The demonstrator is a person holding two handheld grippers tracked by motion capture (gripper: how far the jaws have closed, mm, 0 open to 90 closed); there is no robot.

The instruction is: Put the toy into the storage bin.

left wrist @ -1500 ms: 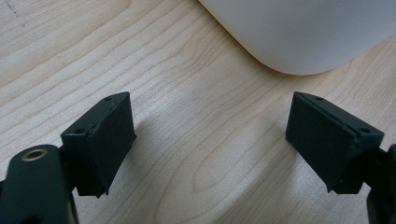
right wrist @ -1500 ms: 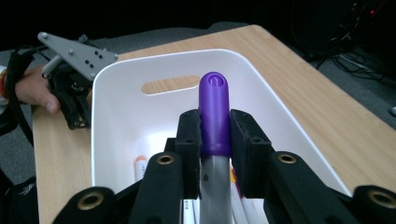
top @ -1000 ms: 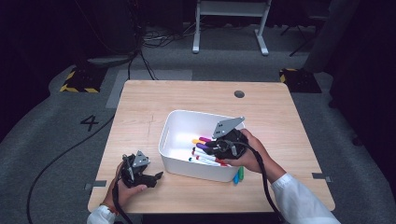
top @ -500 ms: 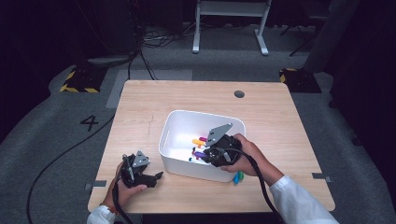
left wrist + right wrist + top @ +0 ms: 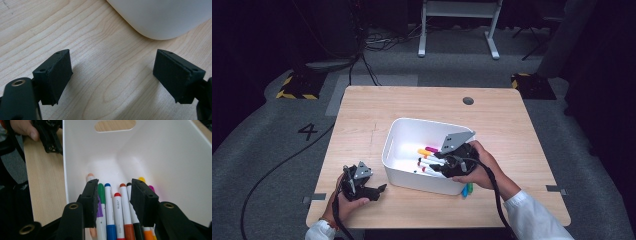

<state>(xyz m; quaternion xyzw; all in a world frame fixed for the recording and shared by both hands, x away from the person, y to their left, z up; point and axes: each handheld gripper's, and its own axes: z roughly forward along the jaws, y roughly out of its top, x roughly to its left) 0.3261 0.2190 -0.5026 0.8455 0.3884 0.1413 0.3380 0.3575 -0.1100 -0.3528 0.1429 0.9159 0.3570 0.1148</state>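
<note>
A white bin (image 5: 398, 145) stands on the middle of the wooden table and holds several coloured markers (image 5: 428, 159). My right gripper (image 5: 438, 161) reaches into the bin from its right side. In the right gripper view its jaws (image 5: 113, 187) stand partly apart just above the markers (image 5: 117, 212); they have just been opening and press on nothing. A green marker (image 5: 468, 190) lies on the table outside the bin's front right corner. My left gripper (image 5: 379, 189) rests near the table's front left, open over bare wood (image 5: 122, 67), with the bin's corner (image 5: 162, 20) just ahead.
The table's front edge runs close under both hands. A round dark hole (image 5: 468, 101) sits in the far part of the tabletop. Cables trail off the front from both grippers. The left hand and its gripper (image 5: 50, 137) show beyond the bin wall.
The right gripper has sunk a little lower into the bin over the markers. The left gripper has stayed where it was.
</note>
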